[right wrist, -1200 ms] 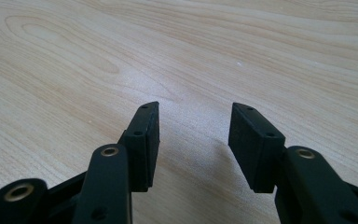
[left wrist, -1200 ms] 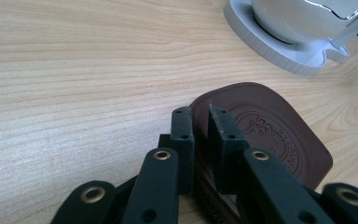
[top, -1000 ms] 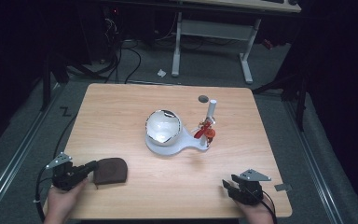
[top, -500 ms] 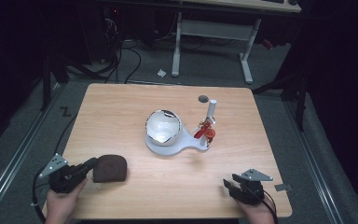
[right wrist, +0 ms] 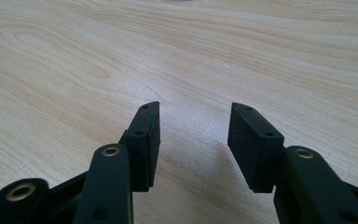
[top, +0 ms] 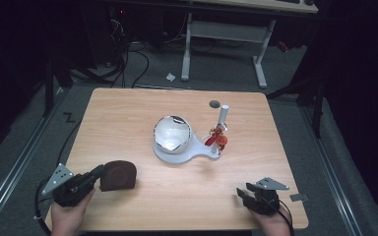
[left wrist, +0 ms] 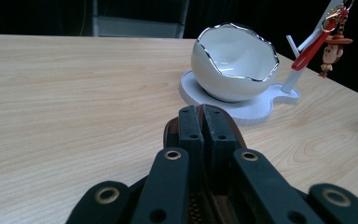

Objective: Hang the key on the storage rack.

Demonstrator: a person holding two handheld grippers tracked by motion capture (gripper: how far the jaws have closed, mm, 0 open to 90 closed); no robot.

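Brown leather pouch is being gripped at its edge by the closed left gripper near the table's front-left corner, pickup apparently done, placement into the white egg-shaped bowl likely pending, right gripper being held open and empty.

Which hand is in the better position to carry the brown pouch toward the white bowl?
Left. The left gripper is shut on the brown pouch at the table's near left. The right gripper is open with nothing between its jaws, at the near right, no closer to the white bowl.
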